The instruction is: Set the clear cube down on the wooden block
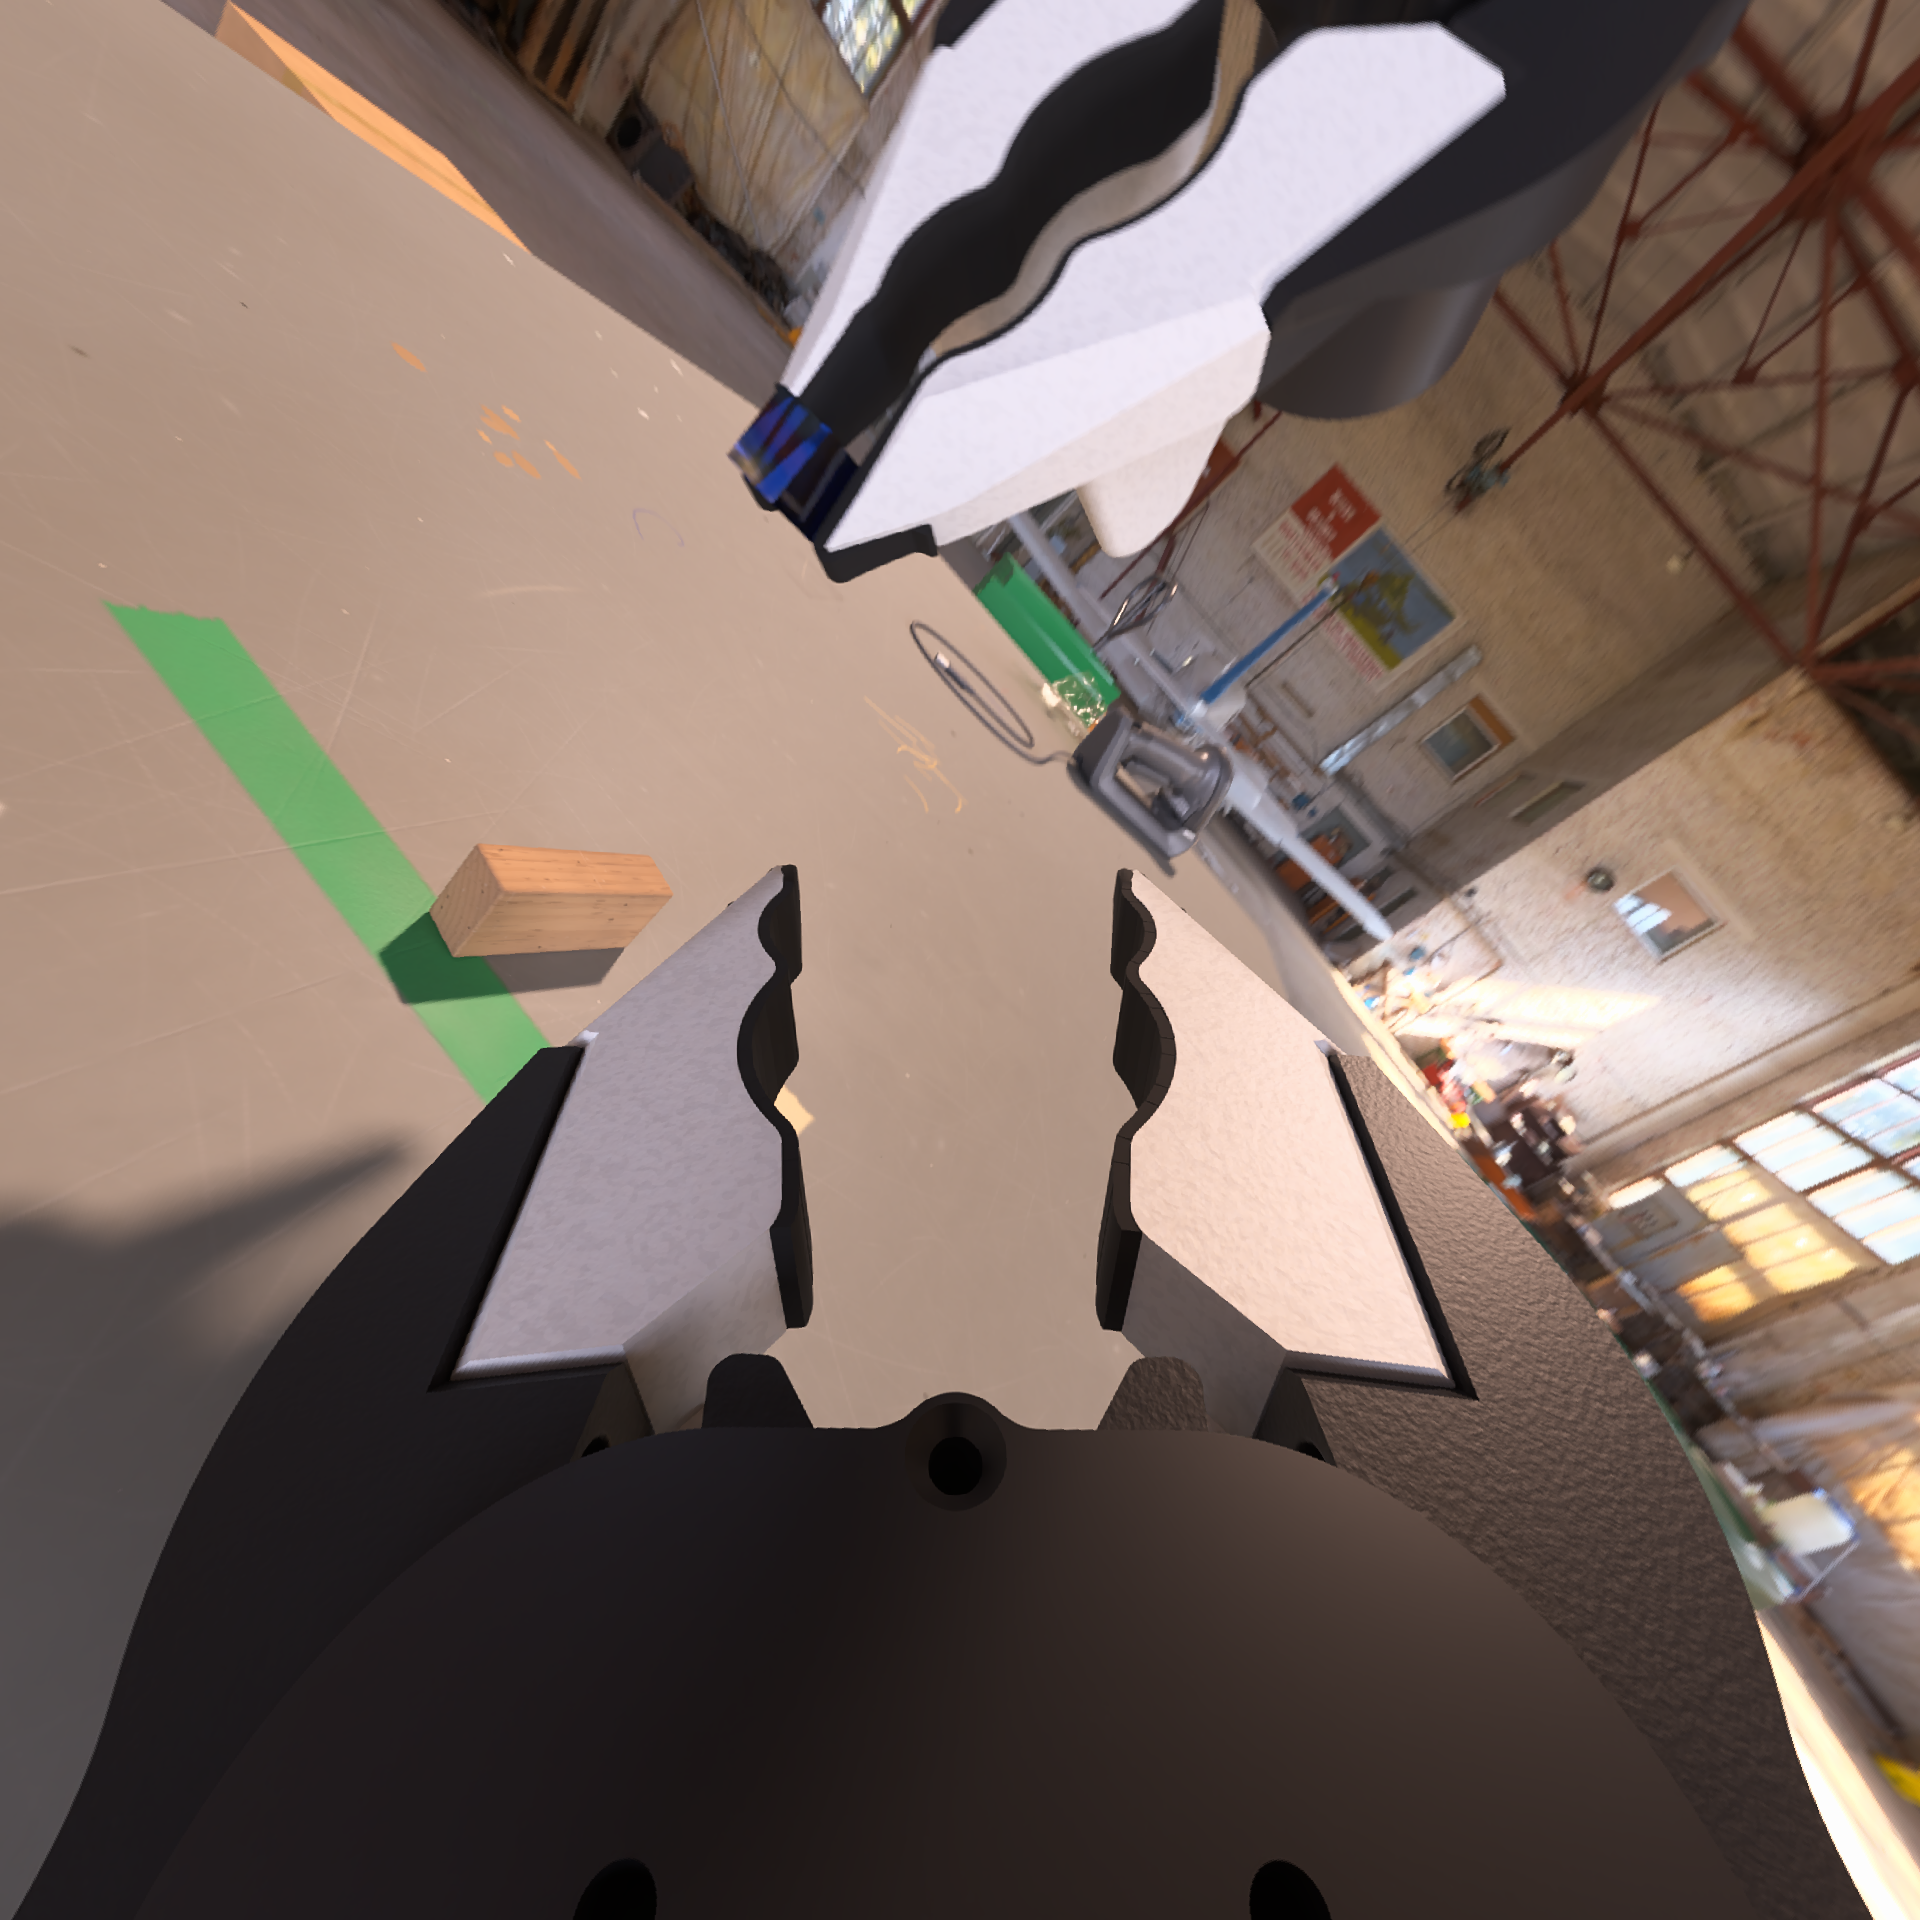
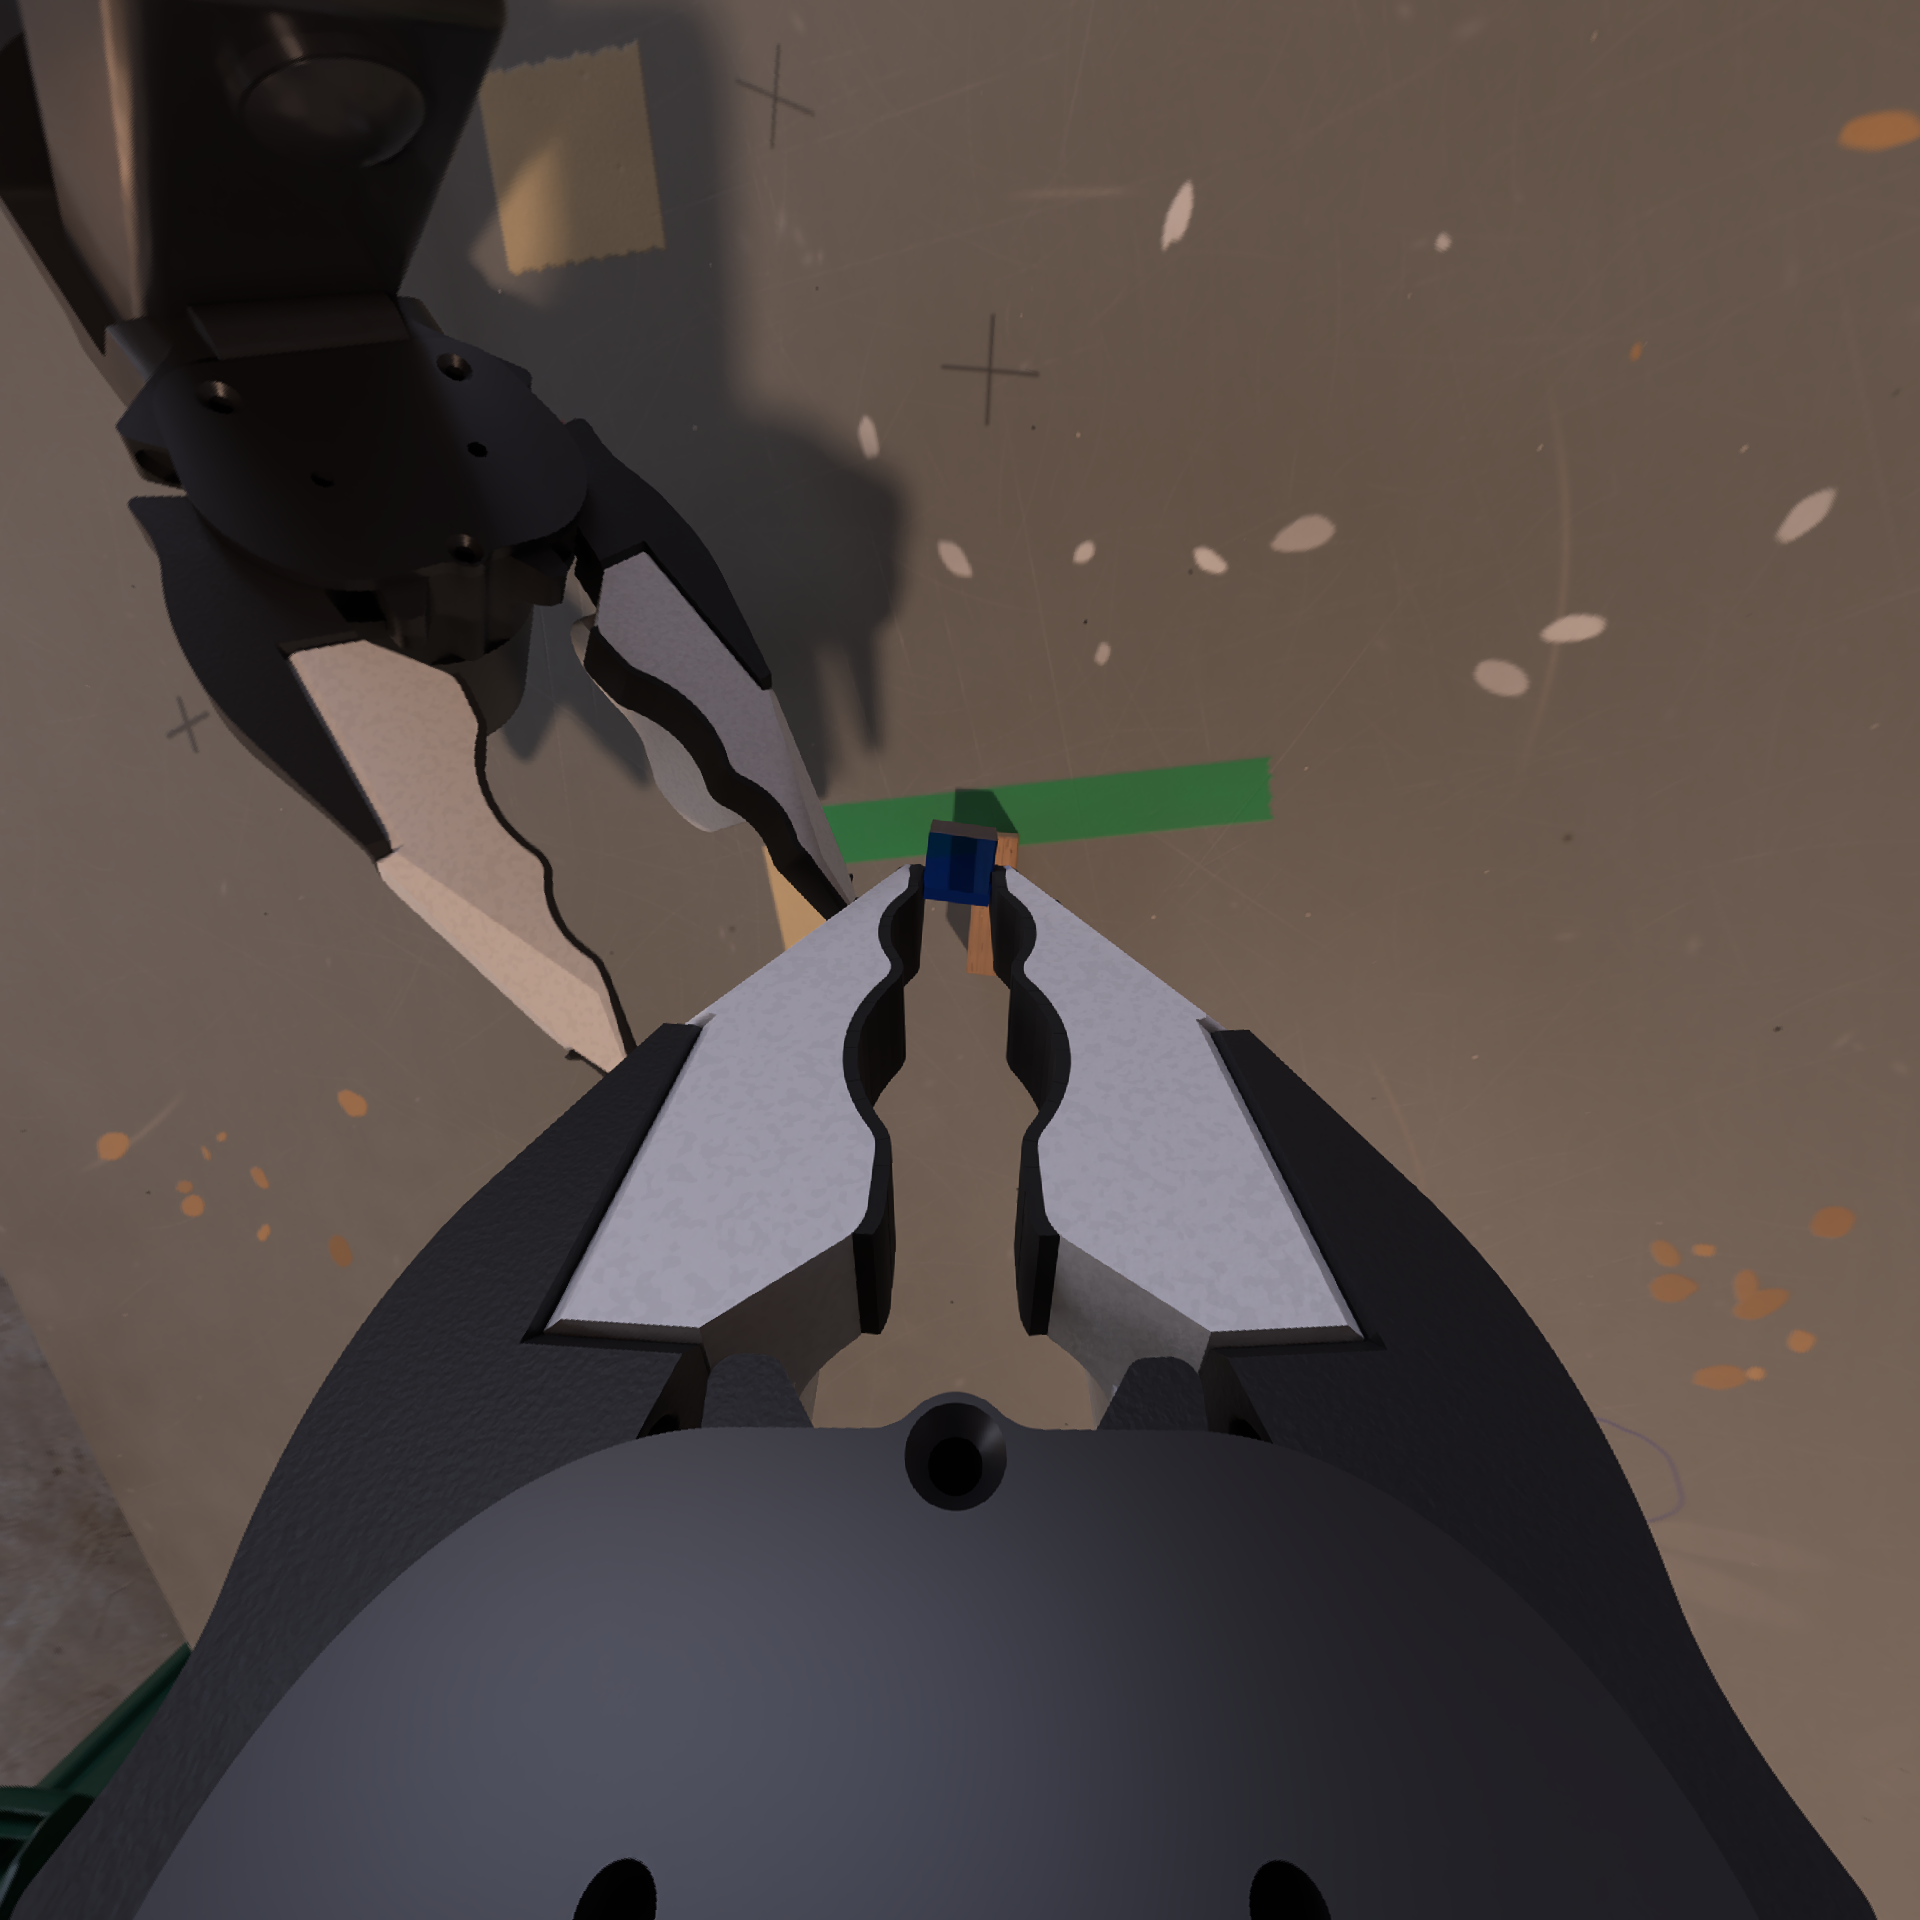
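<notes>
right gripper (image 2: 957, 883) is clamped on the small clear cube with a blue tint (image 2: 958, 871), held right at the fingertips and up in the air, well above the scuffed tan tabletop (image 1: 312, 436); left gripper (image 1: 956, 894) has its jaws spread wide with nothing between them, hanging off to the side. Target is the small light-wood rectangular block (image 1: 551, 899), lying flat on the table with one end over a strip of green tape (image 1: 270, 748). From the right wrist view the cube sits nearly in line with the block (image 2: 982, 940), which peeks out just behind and below it, so lateral alignment looks close, but that view can't tell me the height gap; left wrist view shows cube (image 1: 795, 457) still clearly off the block. Step in hand, my read: descend and place. To do it well: centre the cube over the block's broad top face, not the edge, keep the fingers vertical so the cube's bottom face lands flat, come down slow, release only once it's touching. Grip is shallow, only tips on the cube, so avoid any jerks or twist. Block is light and unfixed, a side nudge would probably shove it. Keep the left gripper clear of the descent path
</notes>
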